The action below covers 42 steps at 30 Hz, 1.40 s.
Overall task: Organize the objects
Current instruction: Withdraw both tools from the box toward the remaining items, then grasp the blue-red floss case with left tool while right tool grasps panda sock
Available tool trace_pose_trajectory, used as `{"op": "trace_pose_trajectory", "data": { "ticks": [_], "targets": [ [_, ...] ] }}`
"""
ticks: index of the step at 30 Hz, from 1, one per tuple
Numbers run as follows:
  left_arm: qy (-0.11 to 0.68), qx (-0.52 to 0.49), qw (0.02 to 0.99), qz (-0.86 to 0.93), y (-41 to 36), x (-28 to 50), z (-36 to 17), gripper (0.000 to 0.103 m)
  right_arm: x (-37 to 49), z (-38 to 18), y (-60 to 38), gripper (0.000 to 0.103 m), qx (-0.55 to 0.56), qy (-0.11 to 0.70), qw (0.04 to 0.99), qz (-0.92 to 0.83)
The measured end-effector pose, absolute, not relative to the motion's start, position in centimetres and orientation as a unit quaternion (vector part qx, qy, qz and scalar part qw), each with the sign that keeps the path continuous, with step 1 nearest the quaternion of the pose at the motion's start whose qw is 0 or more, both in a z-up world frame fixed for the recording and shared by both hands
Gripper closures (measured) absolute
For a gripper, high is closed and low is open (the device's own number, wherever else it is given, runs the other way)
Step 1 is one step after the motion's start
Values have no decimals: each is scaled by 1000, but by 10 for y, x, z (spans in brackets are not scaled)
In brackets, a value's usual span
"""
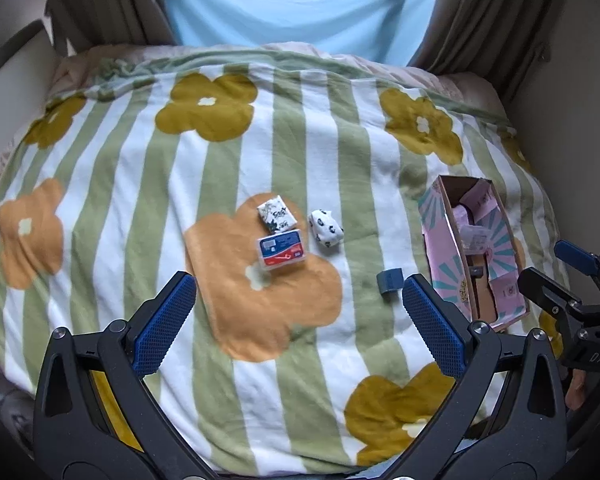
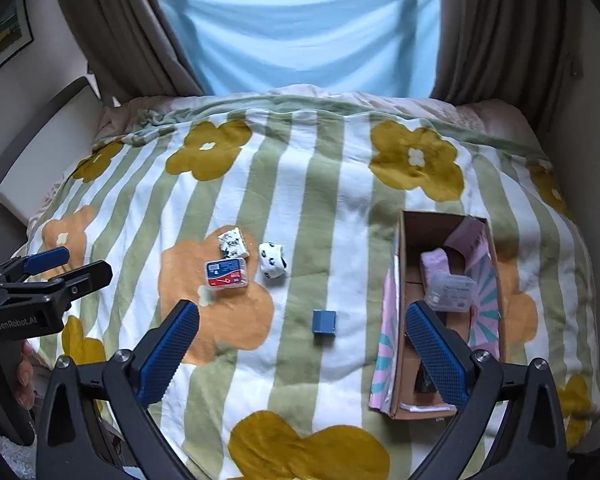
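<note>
While both grippers hover agape and empty, the small blue rectangular box (image 2: 324,322) lies ahead between the right gripper (image 2: 302,354) fingers, nearer than to the left gripper (image 1: 300,316).

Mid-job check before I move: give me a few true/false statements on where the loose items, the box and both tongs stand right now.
1. The small blue square box lies alone on the striped floral blanket. True.
2. The red-and-blue tissue packet sits inside the pink cardboard box. False: it lies on the blanket, on an orange flower.
3. Both tongs, left and right, are open and empty. True.
4. The pink box is empty. False: it already holds a pale pink item and a clear packet.
5. The white pouch with black spots touches the blue box. False: they lie apart.
</note>
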<state>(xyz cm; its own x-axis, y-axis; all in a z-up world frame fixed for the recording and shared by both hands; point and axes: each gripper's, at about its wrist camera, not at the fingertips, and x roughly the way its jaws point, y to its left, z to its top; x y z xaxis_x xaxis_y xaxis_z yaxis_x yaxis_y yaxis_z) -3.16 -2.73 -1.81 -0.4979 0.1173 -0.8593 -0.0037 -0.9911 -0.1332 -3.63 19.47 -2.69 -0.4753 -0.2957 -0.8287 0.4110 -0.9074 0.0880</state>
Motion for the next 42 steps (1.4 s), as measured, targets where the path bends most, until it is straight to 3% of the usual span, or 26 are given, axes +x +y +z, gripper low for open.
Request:
{"op": "trace_pose_trajectory", "data": {
  "ticks": [9,24,28,34,36,38,42],
  "targets": [
    [-63,-525,26,848,-29,-58,-40,0,-89,-41,179,0,492,61,233,-837],
    [-114,-584,-7,804,-24,-137,-192,3,-196,-178,129,1,602,16,248,-759],
    [-125,-590,-19,797,-24,-153,-225,4,-214,-219,112,8,635,9,247,-732],
    [-117,-602,-35,789,-17,-174,-264,5,-223,-260,91,8,661,-1,253,-706],
    [-110,-605,-42,787,-16,-180,-274,5,-225,-270,84,14,667,2,253,-700],
    [-98,-605,-50,789,-15,-183,-281,5,-227,-281,78,27,678,3,251,-691],
    [-85,-608,-58,787,-13,-189,-294,7,-228,-295,71,28,688,2,244,-683]
  ]
}}
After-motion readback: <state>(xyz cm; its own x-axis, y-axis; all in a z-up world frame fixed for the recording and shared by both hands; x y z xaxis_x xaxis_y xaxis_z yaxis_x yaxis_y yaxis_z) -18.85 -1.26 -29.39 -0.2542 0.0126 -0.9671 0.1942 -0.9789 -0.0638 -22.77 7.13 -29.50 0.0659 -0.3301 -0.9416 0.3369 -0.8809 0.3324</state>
